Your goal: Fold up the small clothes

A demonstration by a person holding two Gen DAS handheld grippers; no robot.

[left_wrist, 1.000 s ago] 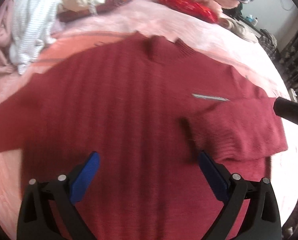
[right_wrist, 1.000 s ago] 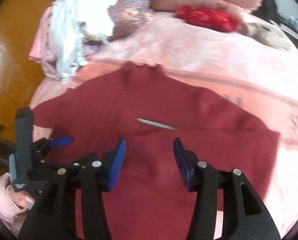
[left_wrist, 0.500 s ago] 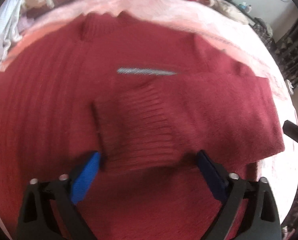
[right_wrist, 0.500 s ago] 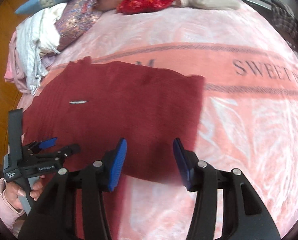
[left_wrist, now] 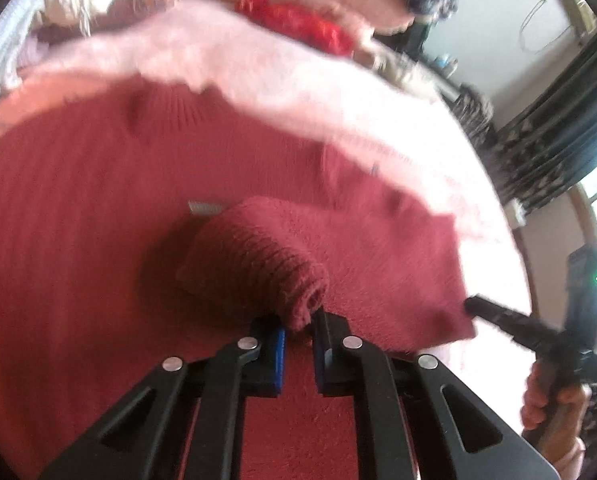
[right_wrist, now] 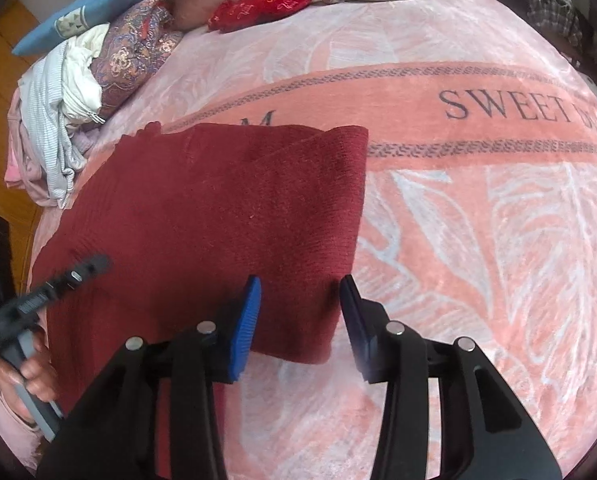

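A dark red knitted sweater [left_wrist: 78, 220] lies spread on a pink blanket, its right sleeve folded across the body. My left gripper [left_wrist: 298, 332] is shut on the ribbed cuff [left_wrist: 258, 264] of that sleeve, which rises off the body in a hump. In the right wrist view the sweater [right_wrist: 218, 208] ends in a straight folded edge. My right gripper [right_wrist: 298, 284] hovers over the lower part of that edge, jaws closing, cloth beneath the gap and the pads not pressing it. The left gripper [right_wrist: 94, 264] shows at the far left, the right gripper [left_wrist: 478, 306] at the sweater's right corner.
The pink blanket [right_wrist: 478, 220] with printed lettering stretches to the right. A heap of pale clothes [right_wrist: 58, 120], a patterned cushion [right_wrist: 138, 44] and a red cushion [right_wrist: 262, 4] lie at the far side. A hand [right_wrist: 30, 376] holds the left gripper's handle.
My left gripper went from wide open to shut on the sleeve cuff and raised it. My right gripper swung to the sweater's right folded edge and narrowed a little.
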